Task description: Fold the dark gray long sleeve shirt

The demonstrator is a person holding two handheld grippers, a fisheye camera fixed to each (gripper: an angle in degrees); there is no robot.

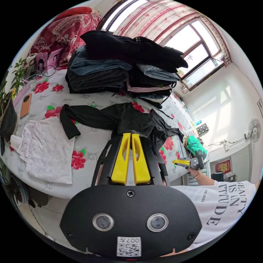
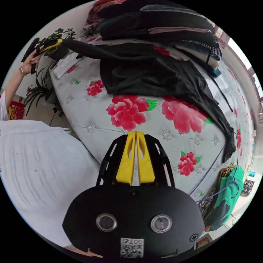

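The dark gray long sleeve shirt point(image 1: 128, 117) lies spread across the floral bed cover point(image 1: 90, 142), one sleeve point(image 1: 71, 117) stretched out and bent at the cuff. My left gripper point(image 1: 131, 134) is shut, its yellow tips pinching the near edge of the shirt. In the right gripper view the left gripper point(image 2: 58, 42) is held by a hand, and a taut strip of the shirt point(image 2: 153, 74) runs from it. My right gripper point(image 2: 135, 133) hangs shut over the bed's near edge with nothing between its jaws. It also shows off the bed's side point(image 1: 182, 163).
A tall pile of folded dark clothes and jeans point(image 1: 120, 63) stands behind the shirt. A white garment point(image 1: 46, 150) and a phone point(image 1: 26, 105) lie on the bed. A potted plant point(image 1: 8, 109) and green clothes on a hanger point(image 2: 230, 189) stand beside the bed.
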